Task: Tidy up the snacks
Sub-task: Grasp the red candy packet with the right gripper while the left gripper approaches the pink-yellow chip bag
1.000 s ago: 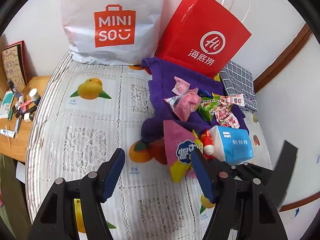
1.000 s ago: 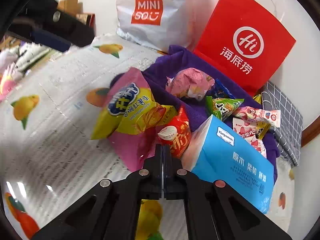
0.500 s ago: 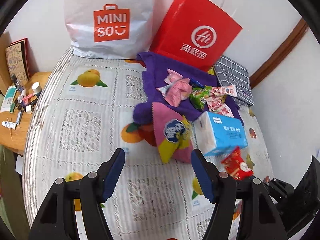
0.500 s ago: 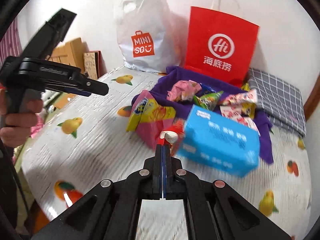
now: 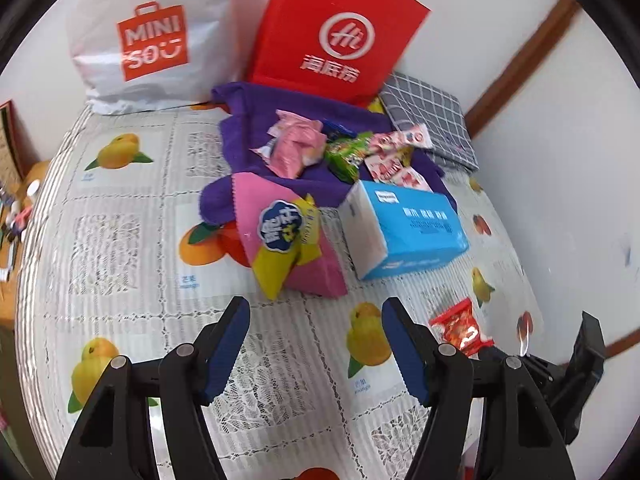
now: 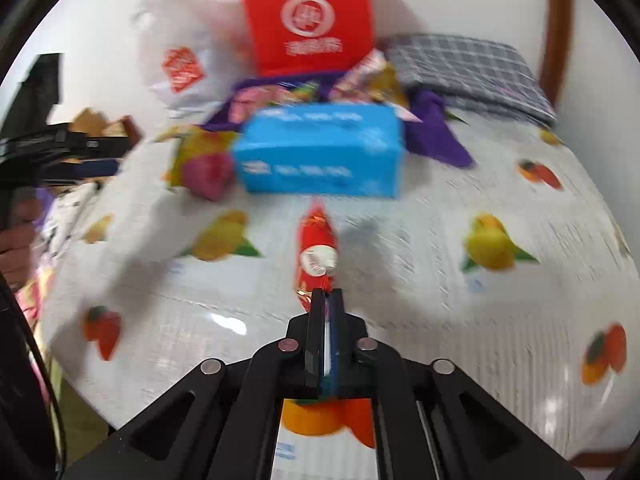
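My right gripper is shut on the edge of a small red snack packet and holds it just above the fruit-print tablecloth, in front of the blue tissue box. The packet also shows in the left wrist view. My left gripper is open and empty, hovering in front of a pink and yellow chip bag. Several small snack packets lie on a purple cloth behind the chip bag and the blue box.
A white Miniso bag and a red paper bag stand against the back wall. A grey checked cloth lies at the back right. A wooden side table with small items is at the left edge.
My right gripper has pulled the red packet away from the pile, toward the front right of the table. The left gripper has drawn slightly closer to the chip bag.
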Motion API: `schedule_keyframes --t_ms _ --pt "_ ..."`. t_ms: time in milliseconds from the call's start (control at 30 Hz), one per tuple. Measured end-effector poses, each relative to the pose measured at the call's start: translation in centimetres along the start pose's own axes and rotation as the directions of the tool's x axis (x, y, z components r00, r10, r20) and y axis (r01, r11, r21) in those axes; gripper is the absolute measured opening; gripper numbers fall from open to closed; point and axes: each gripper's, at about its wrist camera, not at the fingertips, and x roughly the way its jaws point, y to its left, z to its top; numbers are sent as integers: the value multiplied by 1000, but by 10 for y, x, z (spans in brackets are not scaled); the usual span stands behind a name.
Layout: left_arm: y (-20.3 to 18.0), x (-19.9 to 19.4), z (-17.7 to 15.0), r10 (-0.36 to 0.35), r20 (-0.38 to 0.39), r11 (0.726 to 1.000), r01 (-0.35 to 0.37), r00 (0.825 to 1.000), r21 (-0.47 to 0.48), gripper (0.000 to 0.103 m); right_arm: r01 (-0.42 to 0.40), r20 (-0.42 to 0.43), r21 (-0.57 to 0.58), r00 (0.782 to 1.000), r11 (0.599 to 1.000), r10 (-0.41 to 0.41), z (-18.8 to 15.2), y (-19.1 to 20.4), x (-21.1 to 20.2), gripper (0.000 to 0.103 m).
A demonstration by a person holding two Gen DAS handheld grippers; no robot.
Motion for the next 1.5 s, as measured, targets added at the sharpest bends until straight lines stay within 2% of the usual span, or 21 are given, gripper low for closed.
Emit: schedule_keyframes --t_ms 100,233,333,433,700,833,933,1000,1267,1500 --pt "-3 0 0 -14 -2 999 14 1000 32 66 27 -6 65 1000 997 -26 -6 -10 -1 10" --pt "-2 0 1 -33 -9 998 34 999 60 66 88 10 83 996 993 -90 -9 -9 -5 41" --pt "-1 2 0 -47 -18 996 48 999 76 66 141 15 65 990 988 -142 -5 -4 -5 46" --pt "1 3 0 -59 -23 994 61 998 90 66 172 17 60 985 983 -173 -2 -1 -3 46" --pt "-2 7 3 -48 -35 991 52 998 123 66 154 32 91 987 984 -158 25 1 17 50" --pt "-1 7 7 -42 -19 993 44 999 111 66 189 -2 89 982 978 -190 33 -3 41 50" --pt "1 10 11 -25 -12 995 26 1000 93 66 169 -47 98 985 981 -165 34 -8 57 50" --pt "0 15 13 -7 -10 996 8 1000 90 68 162 -16 76 987 984 -161 35 -9 57 42" --pt "1 42 29 86 -3 995 -86 996 54 70 124 14 43 992 991 -124 42 -21 65 42" --pt "4 65 42 116 -14 993 -116 993 19 70 117 54 9 992 993 -118 57 -29 79 42"
